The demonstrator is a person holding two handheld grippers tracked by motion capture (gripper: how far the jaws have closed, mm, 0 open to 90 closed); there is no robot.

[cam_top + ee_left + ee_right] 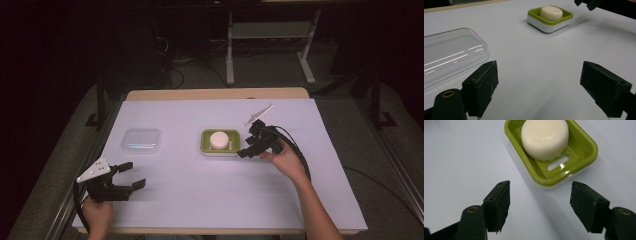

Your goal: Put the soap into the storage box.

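Covering the wooden table (215, 93) in a dark room, white sheet (200, 200); both grippers' jaws gape empty.

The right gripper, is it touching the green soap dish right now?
Apart. In the right gripper view the right gripper stands open short of the green soap dish, with bare white table between its jaws and the dish's near rim.

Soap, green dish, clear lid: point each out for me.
soap (545, 137), right gripper view, flat top face of the round bar.
green dish (206, 142), high view, left rim.
clear lid (451, 55), left gripper view, domed top with the light streaks.
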